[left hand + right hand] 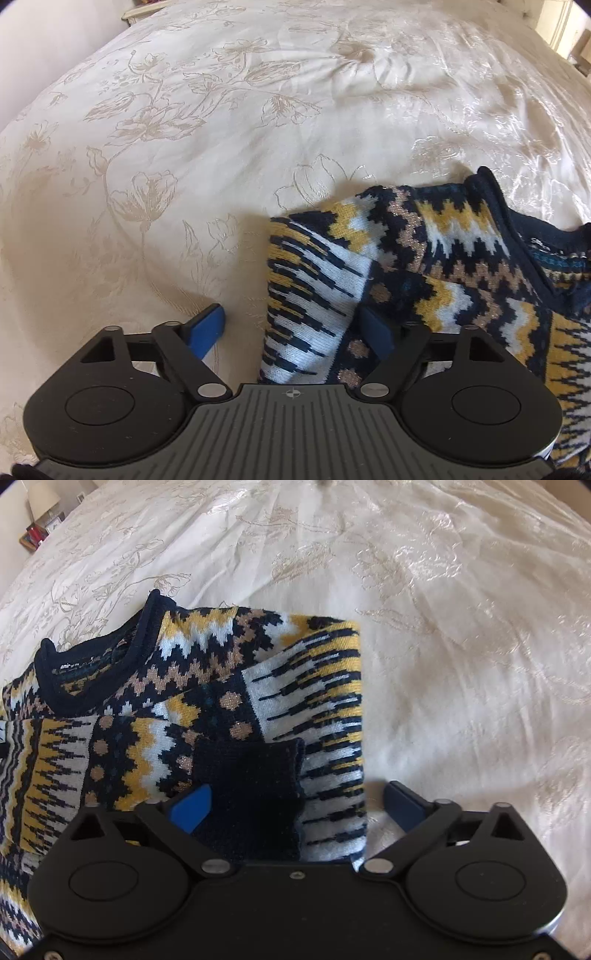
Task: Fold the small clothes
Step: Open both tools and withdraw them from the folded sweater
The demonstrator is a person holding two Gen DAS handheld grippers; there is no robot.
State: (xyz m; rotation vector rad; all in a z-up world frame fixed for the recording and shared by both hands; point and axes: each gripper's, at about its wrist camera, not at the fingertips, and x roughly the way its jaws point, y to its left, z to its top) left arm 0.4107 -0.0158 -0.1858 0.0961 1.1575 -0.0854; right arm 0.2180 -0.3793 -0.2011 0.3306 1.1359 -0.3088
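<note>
A small knitted sweater [424,266] in navy, yellow, white and tan zigzags lies on a cream bedspread [221,129], sleeves folded in over the body. My left gripper [291,328] is open, straddling the sweater's left folded edge; its left finger rests on the bedspread, its right finger on the knit. In the right wrist view the sweater [207,686] shows its navy neckline at upper left and a navy cuff [251,794] lying on top. My right gripper [295,805] is open over the cuff and the right folded edge, holding nothing.
The cream floral bedspread [443,627] spreads around the sweater on all sides. A bedside table with a lamp and small items [40,520] stands at the far left corner. A piece of pale furniture [565,33] shows at the far right.
</note>
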